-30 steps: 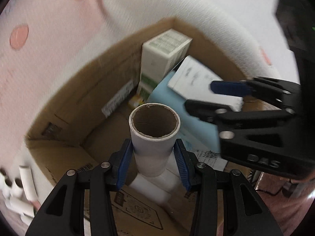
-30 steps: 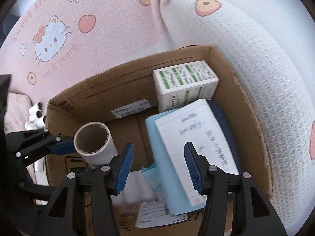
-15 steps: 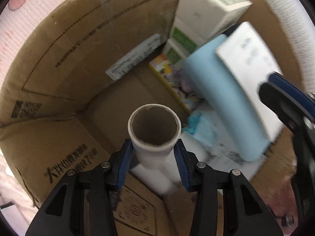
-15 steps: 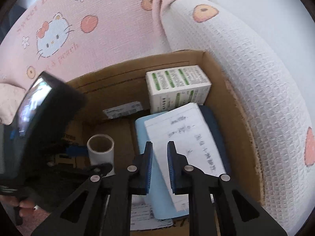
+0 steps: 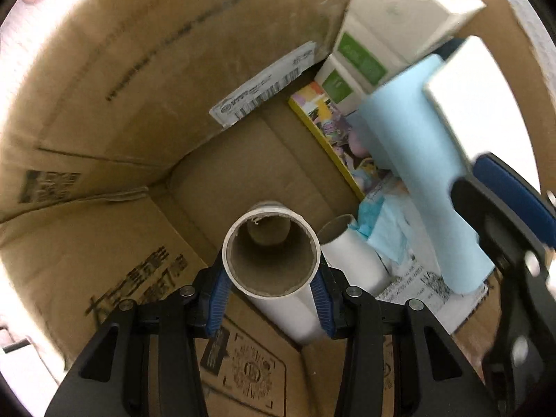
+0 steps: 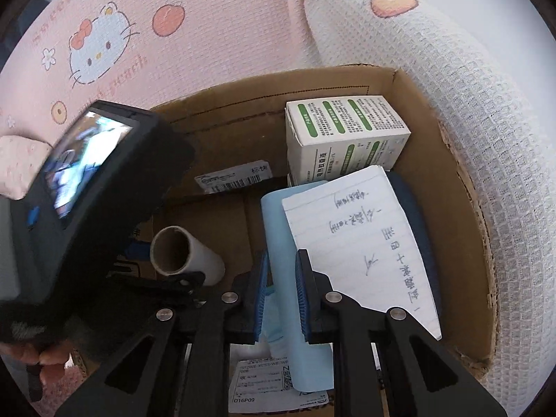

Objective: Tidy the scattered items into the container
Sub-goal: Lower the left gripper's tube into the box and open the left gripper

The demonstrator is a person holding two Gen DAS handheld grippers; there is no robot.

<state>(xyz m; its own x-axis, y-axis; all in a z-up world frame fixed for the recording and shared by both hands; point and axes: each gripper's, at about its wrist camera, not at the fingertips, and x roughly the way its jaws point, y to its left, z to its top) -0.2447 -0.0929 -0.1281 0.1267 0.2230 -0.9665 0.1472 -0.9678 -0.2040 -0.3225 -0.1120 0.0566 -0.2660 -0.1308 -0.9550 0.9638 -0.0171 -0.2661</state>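
Left gripper [image 5: 271,295] clamped on upright cardboard tube [image 5: 271,260], deep inside cardboard box [image 5: 87,111] at 6 o'clock, likely for release beside loose tube [image 5: 351,257]; right gripper [image 6: 280,299] pinched shut, empty, clear at 3 o'clock.

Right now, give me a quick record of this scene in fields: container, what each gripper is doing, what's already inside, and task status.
container: open cardboard box on a pink printed cloth
left gripper: shut on a white cardboard tube, held down inside the box
right gripper: shut, nothing held, above the light blue pad
inside: green and white carton, handwritten lined sheet, second tube, colourful flat pack
status: tube not yet released
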